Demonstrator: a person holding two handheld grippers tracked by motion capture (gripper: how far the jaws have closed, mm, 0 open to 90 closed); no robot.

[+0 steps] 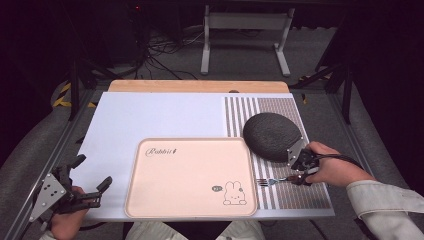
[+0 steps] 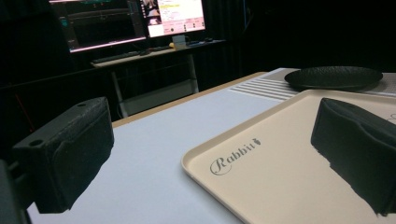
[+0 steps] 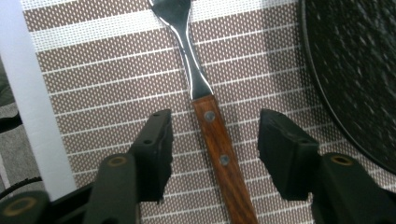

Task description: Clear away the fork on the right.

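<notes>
Right gripper view: right gripper (image 3: pixel 212 140) jaws straddle fork (image 3: pixel 212 135) wooden handle, gaps either side, no contact; tines toward 12 o'clock on striped placemat (image 3: pixel 93 70). Left gripper (image 2: pixel 210 154) open, empty, at tray (image 2: pixel 280 186) edge.

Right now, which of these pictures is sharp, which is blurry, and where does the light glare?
High view: table brightly lit, room behind almost black, details soft. Left gripper view: the near black pads are blurred, the tray lettering sharper, the monitors washed out by their own glow. Right gripper view: sharpest; the fork shows wood grain and rivets, with glare on its steel neck, over the striped mat.
</notes>
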